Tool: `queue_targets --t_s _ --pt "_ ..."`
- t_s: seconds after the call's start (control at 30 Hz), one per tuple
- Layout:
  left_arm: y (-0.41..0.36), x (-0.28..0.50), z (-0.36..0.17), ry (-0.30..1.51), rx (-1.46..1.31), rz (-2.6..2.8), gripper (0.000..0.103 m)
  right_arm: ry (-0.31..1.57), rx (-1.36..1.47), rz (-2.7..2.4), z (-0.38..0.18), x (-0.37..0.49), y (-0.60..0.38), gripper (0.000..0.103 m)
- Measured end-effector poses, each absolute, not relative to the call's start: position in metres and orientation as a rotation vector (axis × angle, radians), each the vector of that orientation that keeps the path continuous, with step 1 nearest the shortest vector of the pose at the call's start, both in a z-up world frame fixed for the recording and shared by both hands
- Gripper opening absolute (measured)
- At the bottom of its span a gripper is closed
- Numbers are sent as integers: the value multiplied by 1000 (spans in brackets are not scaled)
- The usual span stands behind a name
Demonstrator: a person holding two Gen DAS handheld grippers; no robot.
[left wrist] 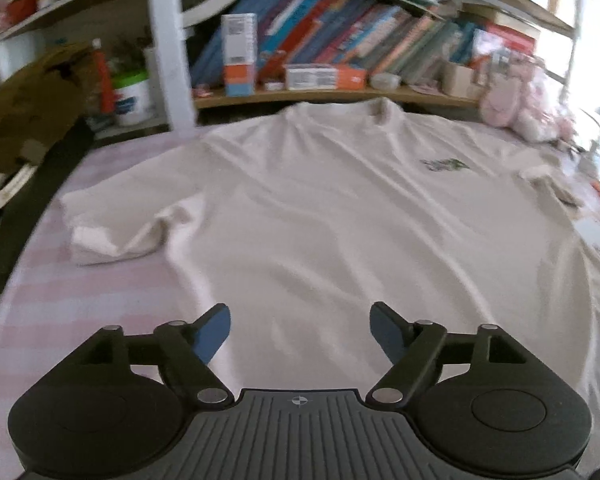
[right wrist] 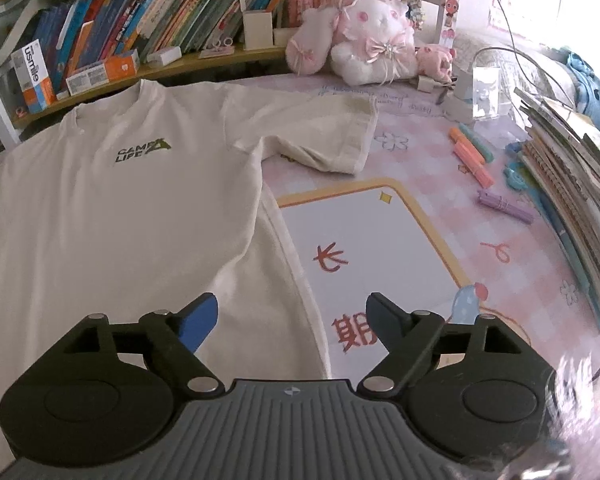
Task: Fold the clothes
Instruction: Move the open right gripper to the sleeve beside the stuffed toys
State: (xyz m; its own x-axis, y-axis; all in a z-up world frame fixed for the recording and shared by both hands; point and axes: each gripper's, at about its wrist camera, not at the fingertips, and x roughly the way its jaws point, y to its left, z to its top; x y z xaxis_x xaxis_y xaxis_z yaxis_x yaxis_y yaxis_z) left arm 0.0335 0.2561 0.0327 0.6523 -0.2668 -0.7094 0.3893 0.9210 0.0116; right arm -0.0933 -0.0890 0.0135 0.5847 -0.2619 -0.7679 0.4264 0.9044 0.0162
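Left wrist view: cream T-shirt [left wrist: 320,208] lying face up and spread flat on the pink checked table cover [left wrist: 60,300], collar [left wrist: 340,110] pointing away toward the bookshelf [left wrist: 320,96].
Shirt surface: soft wrinkles running diagonally across the chest and belly; picture slightly blurred, so fine weave cannot be told.
Left-side sleeve: lying out to the side [left wrist: 108,224], cuff end curling up a little.
Logo: small dark green print [left wrist: 446,165] sitting on the chest, unreadable in this view.
Left gripper [left wrist: 300,332]: jaws standing wide apart, blue pads hovering over the lower body of the shirt, nothing sitting between them.
Right wrist view: same T-shirt [right wrist: 140,220] filling the left half; print reading "CAMP LIFE" [right wrist: 142,150] with a small green shape beside it.
Right-side sleeve: lying spread outward [right wrist: 332,136], hem band showing along its edge, resting on the table cover [right wrist: 520,280].
Side seam: running down from the armpit, its edge overlapping the white mat with the yellow border [right wrist: 380,240].
Right gripper [right wrist: 294,326]: jaws standing wide apart, straddling the shirt's side edge, one blue pad over fabric, the other over the mat; not gripping anything.
Nearby: plush toy [right wrist: 372,48] sitting beyond the sleeve; coloured highlighters [right wrist: 476,156] and a stack of books [right wrist: 572,184] well apart from the shirt.
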Motion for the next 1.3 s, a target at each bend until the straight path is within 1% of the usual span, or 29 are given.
queue_targets --t_s 0.3,0.47,0.7,0.93,1.07,1.1,1.2,1.3 --pt "223 17 24 774 232 -490 85 869 193 -425 11 -104 -69 87" --pt "208 10 21 778 258 -518 86 884 181 -407 8 -107 -69 88" --pt "189 7 22 805 251 -453 86 873 220 -370 3 -101 -97 88" --pt "149 -1 25 832 227 -365 86 854 253 -273 0 -81 -155 87" --pt "119 -9 25 837 225 -318 86 836 305 -209 -1 -69 -196 82" --pt "111 -12 25 834 228 -309 86 833 319 -194 -1 -65 -207 75" --pt "91 -19 24 829 256 -295 86 826 355 -157 -3 -50 -239 62" --pt "74 -25 21 831 295 -288 86 815 371 -142 -6 -31 -269 59"
